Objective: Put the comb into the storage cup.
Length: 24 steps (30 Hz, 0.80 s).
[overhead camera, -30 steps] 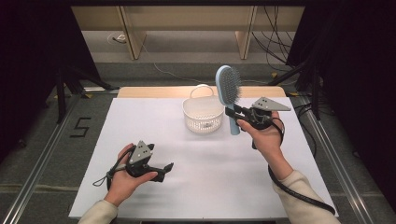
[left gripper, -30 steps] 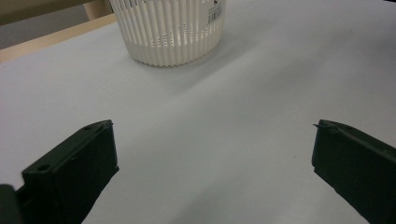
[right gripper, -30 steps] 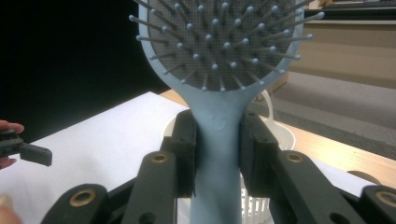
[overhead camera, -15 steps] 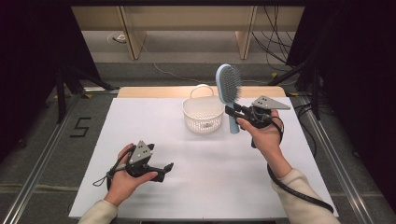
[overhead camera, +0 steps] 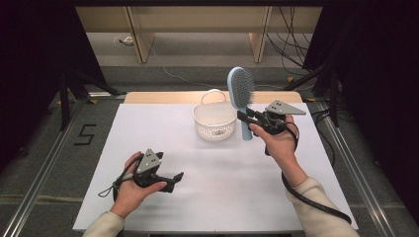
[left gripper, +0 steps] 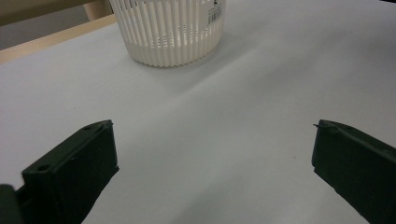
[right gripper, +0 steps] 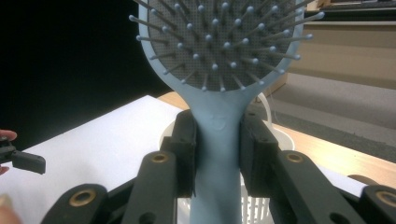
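Just right of the white basket (overhead camera: 214, 121), your right gripper (overhead camera: 248, 119) holds a light blue hairbrush (overhead camera: 242, 96) upright, its jaws clamped on the handle from both sides. In the right gripper view the bristles face the camera, and the basket sits behind the handle. The handle's lower end hangs close beside the basket's right wall, above the white table (overhead camera: 232, 197). Your left gripper (overhead camera: 176, 178) rests low near the front left of the table, well apart from the basket, with its jaws wide and nothing between them.
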{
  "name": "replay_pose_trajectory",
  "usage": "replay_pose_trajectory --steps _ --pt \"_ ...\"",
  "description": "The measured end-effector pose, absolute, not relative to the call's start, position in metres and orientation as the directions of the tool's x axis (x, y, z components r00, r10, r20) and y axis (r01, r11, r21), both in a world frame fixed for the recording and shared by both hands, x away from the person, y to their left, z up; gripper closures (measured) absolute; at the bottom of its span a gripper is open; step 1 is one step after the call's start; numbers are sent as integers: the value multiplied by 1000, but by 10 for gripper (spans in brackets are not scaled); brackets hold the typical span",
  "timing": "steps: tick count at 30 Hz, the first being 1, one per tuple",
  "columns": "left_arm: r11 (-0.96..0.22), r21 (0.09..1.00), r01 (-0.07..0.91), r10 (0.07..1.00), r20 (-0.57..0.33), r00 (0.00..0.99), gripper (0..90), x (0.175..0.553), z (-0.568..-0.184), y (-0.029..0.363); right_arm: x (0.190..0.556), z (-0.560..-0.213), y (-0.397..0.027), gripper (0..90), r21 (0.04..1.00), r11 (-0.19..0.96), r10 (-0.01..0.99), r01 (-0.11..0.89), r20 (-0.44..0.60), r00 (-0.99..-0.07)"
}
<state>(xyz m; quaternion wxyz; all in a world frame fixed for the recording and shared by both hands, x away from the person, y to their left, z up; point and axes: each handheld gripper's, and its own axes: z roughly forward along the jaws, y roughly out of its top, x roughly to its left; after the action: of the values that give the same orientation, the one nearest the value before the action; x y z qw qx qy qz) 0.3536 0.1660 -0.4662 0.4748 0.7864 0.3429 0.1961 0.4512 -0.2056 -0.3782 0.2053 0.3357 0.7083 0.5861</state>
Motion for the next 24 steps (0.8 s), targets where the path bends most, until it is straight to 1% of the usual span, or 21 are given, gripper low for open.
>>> replay_pose_trajectory --steps 24 --pt "-314 881 353 726 -17 688 0 354 -466 166 456 -376 -201 706 970 84 716 228 100 -691"
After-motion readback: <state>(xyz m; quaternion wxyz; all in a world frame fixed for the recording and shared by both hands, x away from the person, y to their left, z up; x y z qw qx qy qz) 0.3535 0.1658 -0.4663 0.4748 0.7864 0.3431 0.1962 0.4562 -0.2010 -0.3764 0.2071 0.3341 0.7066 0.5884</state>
